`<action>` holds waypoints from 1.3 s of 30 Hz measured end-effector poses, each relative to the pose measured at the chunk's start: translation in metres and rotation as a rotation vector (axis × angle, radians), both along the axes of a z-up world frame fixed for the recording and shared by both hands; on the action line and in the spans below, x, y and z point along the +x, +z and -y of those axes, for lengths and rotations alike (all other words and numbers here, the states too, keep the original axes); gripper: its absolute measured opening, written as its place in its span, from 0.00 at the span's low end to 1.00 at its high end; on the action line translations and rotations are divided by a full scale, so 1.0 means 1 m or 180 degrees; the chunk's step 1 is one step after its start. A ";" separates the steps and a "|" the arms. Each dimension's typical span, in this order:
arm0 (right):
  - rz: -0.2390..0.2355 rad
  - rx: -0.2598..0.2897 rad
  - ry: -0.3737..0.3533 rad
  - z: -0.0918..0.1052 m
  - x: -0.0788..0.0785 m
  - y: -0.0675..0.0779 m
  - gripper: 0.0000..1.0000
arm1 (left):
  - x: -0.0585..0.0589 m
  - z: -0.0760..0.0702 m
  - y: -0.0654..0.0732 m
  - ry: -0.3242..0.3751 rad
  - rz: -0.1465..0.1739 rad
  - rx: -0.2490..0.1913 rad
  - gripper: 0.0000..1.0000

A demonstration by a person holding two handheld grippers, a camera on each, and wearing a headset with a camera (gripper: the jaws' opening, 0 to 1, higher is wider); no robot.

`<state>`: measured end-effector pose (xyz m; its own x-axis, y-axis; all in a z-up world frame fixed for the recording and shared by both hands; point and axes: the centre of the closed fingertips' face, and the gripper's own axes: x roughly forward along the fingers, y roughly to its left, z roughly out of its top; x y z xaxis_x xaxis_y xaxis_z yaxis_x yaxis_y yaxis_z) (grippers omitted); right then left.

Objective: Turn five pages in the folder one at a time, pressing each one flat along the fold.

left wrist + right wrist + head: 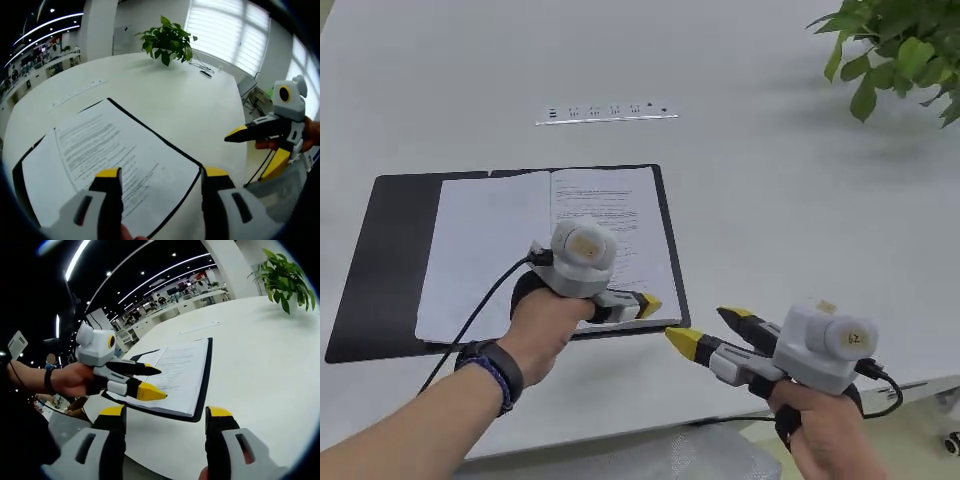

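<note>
Lying open at centre-left of the head view, the flat black folder (380, 270) holds thin white printed sheets (605, 215), probably light, limp and easily creased. They are best pinched at the lower right corner, where the yellow-tipped left gripper (648, 303) hovers, jaws apart. The matching right gripper (705, 327), also spread, sits just right of it.

- Left gripper (648, 304): pale grey body, black jaws tipped in yellow; a black cable (480, 305) trails behind it.
- Right gripper (708, 326): the same pale grey, black and yellow.
- Folder (380, 270) beneath the left gripper: black cover.
- Printed page (610, 215) ahead of the left gripper's jaws: white with fine dark lines of text.
- Blank page (480, 250) to that gripper's left: plain white.
- Table (770, 200): off-white, unpatterned.
- Plant (895, 50) far beyond the right gripper: green leaves.
- Wristband (485, 355) behind the left gripper: black, beside blue beads (501, 386).
</note>
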<state>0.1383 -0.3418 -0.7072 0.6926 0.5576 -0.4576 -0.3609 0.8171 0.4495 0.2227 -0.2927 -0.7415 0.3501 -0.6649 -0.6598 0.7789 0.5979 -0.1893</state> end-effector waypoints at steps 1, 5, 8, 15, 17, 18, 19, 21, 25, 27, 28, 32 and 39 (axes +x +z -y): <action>-0.0002 -0.0007 0.0004 0.001 0.000 0.000 0.64 | 0.001 0.002 -0.002 0.0007 0.0003 0.0010 0.63; -0.0043 0.0033 0.0007 0.004 -0.001 -0.002 0.65 | 0.000 0.005 -0.015 -0.0244 0.0222 0.0375 0.64; -0.0055 0.0022 0.0023 0.005 -0.001 -0.003 0.67 | -0.003 0.012 -0.021 -0.0273 0.0208 0.0375 0.64; -0.0109 0.0033 0.0035 0.009 0.000 -0.006 0.70 | -0.001 0.013 -0.040 -0.0269 0.0169 0.0518 0.62; -0.0107 0.0034 0.0036 0.010 0.000 -0.006 0.70 | -0.002 0.011 -0.042 -0.0288 0.0208 0.0550 0.62; -0.0112 0.0042 0.0034 0.010 0.001 -0.006 0.70 | -0.002 0.011 -0.041 -0.0285 0.0220 0.0542 0.62; -0.0116 0.0047 0.0029 0.010 0.001 -0.006 0.70 | -0.002 0.010 -0.041 -0.0286 0.0232 0.0535 0.62; -0.0125 0.0049 0.0028 0.011 0.003 -0.008 0.70 | -0.002 0.009 -0.042 -0.0286 0.0269 0.0508 0.61; -0.0136 0.0047 0.0054 0.008 0.007 -0.010 0.69 | 0.002 0.009 -0.042 -0.0244 0.0298 0.0465 0.59; -0.0137 0.0053 0.0067 0.006 0.010 -0.010 0.69 | 0.003 0.008 -0.041 -0.0221 0.0282 0.0451 0.57; -0.0134 0.0055 0.0077 0.005 0.012 -0.011 0.69 | 0.005 0.007 -0.041 -0.0203 0.0282 0.0442 0.55; -0.0119 0.0070 0.0113 0.000 0.020 -0.010 0.68 | 0.008 0.003 -0.041 -0.0157 0.0290 0.0412 0.49; -0.0081 0.0132 0.0155 -0.009 0.035 -0.007 0.67 | 0.012 0.000 -0.040 -0.0085 0.0314 0.0363 0.42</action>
<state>0.1738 -0.3325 -0.7143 0.6525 0.6092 -0.4506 -0.3878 0.7793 0.4922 0.2348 -0.2926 -0.7812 0.4003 -0.5976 -0.6947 0.8063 0.5900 -0.0430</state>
